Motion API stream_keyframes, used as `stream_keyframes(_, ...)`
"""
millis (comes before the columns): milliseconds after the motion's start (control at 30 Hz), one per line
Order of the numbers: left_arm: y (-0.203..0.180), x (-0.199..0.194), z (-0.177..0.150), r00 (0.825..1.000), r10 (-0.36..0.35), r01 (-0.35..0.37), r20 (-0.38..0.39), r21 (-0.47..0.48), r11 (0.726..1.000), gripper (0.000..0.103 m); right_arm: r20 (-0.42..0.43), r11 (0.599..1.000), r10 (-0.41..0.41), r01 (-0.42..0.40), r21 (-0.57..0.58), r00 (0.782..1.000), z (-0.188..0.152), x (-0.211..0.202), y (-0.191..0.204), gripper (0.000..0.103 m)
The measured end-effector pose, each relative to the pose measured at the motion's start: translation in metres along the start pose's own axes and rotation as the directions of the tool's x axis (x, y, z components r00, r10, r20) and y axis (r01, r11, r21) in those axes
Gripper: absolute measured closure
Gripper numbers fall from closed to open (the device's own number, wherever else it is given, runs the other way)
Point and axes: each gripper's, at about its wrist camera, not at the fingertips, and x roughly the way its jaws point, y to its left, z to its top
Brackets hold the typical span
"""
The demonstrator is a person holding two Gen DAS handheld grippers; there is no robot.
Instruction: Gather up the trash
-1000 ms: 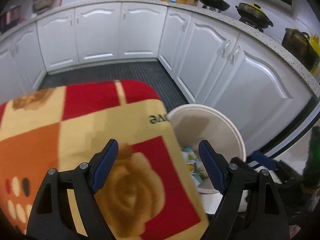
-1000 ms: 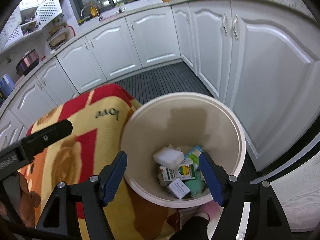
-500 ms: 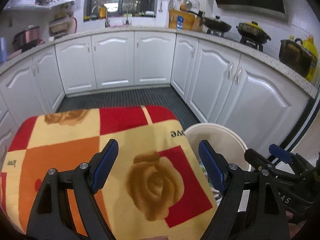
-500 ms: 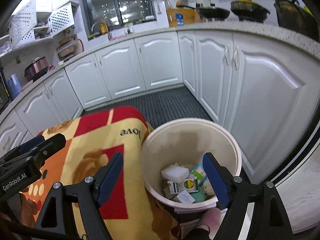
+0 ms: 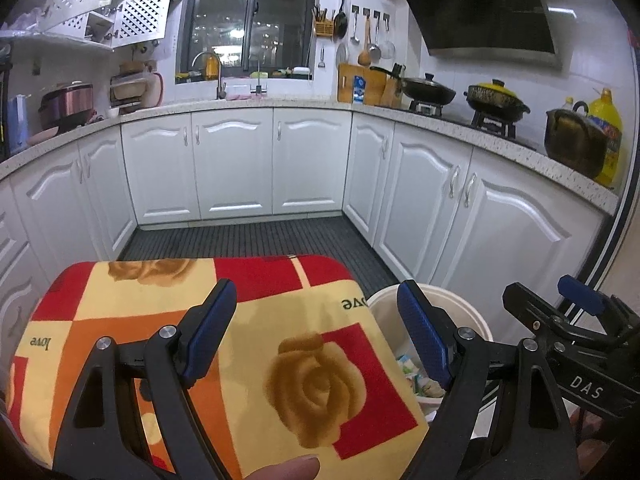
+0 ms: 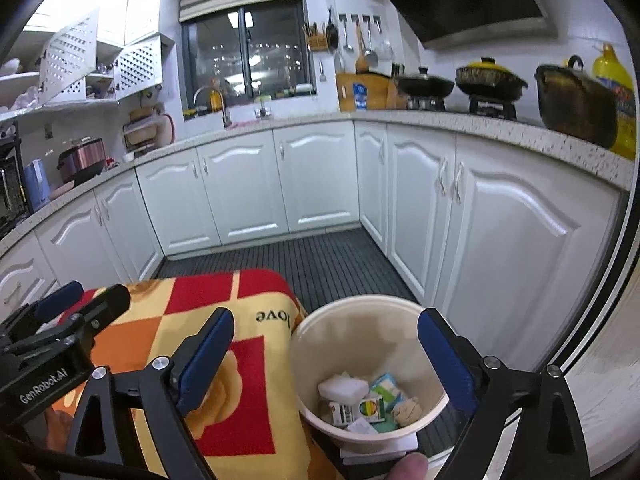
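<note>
The bin (image 6: 370, 364) sits in the lower middle of the right wrist view, a cream round tub on the dark slatted floor (image 6: 320, 256), just beside the right edge of the cloth (image 6: 224, 360). Inside it, at the bottom, lies the trash (image 6: 364, 404): a white block, a small carton with a coloured label, a pale blue packet and a crumpled beige wad, all heaped together. In the left wrist view the bin (image 5: 472, 320) shows only in part at lower right, behind one blue pad.

The right gripper (image 6: 326, 360) hangs above the bin with its jaws opening; nothing is between them, and the bin's mouth shows through the gap. The left gripper (image 5: 316, 336) is over the cloth (image 5: 280, 360), jaws spread wide and empty. Each gripper shows at the edge of the other's view, the left one at lower left, the right one at lower right.

A fingertip (image 6: 408, 466) pokes in at the bottom edge of the right view, and another (image 5: 288, 468) at the bottom of the left.

The cloth is red, orange and yellow, with rose prints, and fills the lower left of both views. White cabinets (image 6: 248, 184) curve around behind. Pots (image 5: 496, 100) stand on the counter at upper right, under a dark hood (image 5: 480, 8).
</note>
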Motion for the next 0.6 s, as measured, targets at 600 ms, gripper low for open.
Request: stream_keyframes(600, -0.002, -0.009, 0.003, 0.999, 0.012, -0.012, 0.05, -0.008, 1.0, 0.021, 0.062, 1.0, -0.003, 0.004, -0.012, 0.998, 0.006, -0.015, 0.006, 0.008)
